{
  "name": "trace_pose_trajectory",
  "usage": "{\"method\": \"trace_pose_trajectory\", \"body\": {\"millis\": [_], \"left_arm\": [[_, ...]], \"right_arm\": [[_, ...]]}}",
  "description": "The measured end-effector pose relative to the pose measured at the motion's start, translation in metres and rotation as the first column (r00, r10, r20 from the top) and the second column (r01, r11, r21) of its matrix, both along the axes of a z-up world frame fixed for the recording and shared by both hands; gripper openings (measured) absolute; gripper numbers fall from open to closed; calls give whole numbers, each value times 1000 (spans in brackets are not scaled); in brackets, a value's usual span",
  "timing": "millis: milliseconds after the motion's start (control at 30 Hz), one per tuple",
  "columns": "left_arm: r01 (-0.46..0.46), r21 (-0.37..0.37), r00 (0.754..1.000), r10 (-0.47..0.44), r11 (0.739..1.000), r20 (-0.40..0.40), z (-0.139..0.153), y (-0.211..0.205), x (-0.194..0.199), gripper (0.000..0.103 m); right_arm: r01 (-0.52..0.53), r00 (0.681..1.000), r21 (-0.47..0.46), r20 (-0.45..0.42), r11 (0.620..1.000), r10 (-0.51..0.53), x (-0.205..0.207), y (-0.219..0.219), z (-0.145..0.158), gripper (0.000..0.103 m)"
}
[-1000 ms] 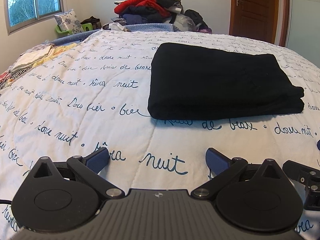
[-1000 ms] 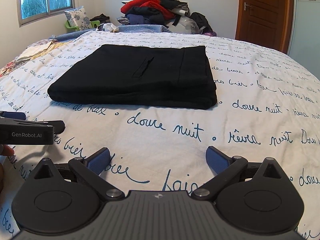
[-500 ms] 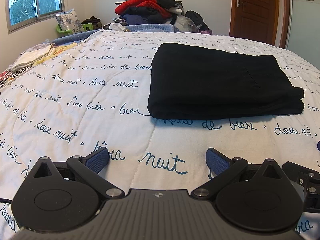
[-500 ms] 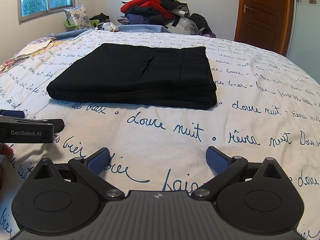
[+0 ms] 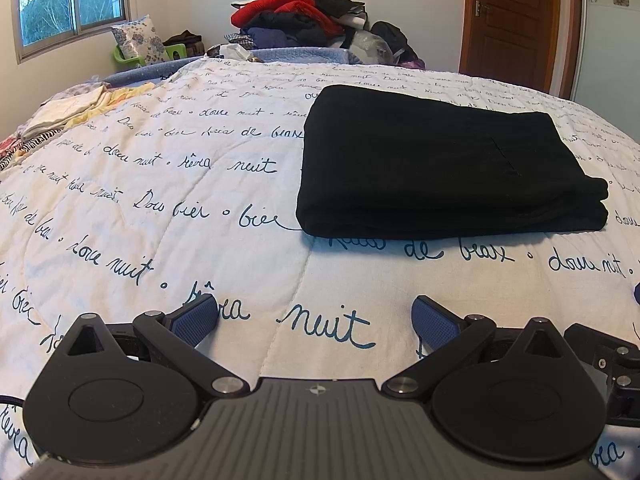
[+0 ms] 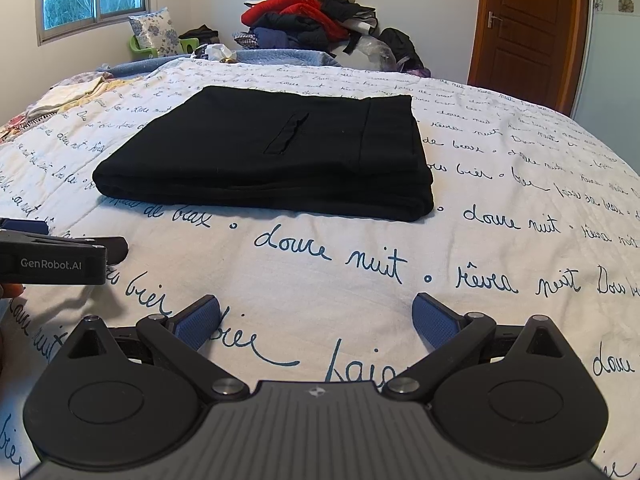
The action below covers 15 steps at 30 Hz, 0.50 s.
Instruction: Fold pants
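Two grippers, both mine, both with fingers spread wide and nothing between them. My left gripper (image 5: 314,316) hovers low over the quilt (image 5: 160,208), its blue pads (image 5: 196,318) apart above the printed word "nuit". My right gripper (image 6: 316,316) sits the same way, pads (image 6: 434,318) parted over bare quilt.

Ahead of both tools lie the black pants (image 6: 272,152), folded into a flat rectangular stack on the quilt, well clear of either set of fingers. From my left gripper the pants (image 5: 440,164) sit forward and to the right; from my right gripper they sit forward and slightly left, a slit pocket (a thin dark line) showing on the top layer.

My left gripper's body, marked GenRobot.AI, shows at the left edge of the right view (image 6: 52,264), just beside my right tool.

Far ahead, past the pants, a clothes pile (image 5: 304,12) rises against the wall. A window (image 5: 72,4) is off to the left, a wooden door (image 6: 528,28) to the right.
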<state>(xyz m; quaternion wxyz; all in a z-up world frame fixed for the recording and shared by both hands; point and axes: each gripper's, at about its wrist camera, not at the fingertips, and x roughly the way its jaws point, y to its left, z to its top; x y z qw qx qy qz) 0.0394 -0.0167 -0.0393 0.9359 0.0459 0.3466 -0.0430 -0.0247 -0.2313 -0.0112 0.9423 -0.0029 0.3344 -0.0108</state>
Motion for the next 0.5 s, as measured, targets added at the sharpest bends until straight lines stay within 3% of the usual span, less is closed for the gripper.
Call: {"method": "trace_pose_trajectory", "body": {"millis": [500], "left_arm": [[-1, -3, 1000, 1, 1000, 0, -1, 0, 0, 103]], "right_arm": [[18, 1000, -19, -6, 1000, -18, 6, 2, -2, 103]]}}
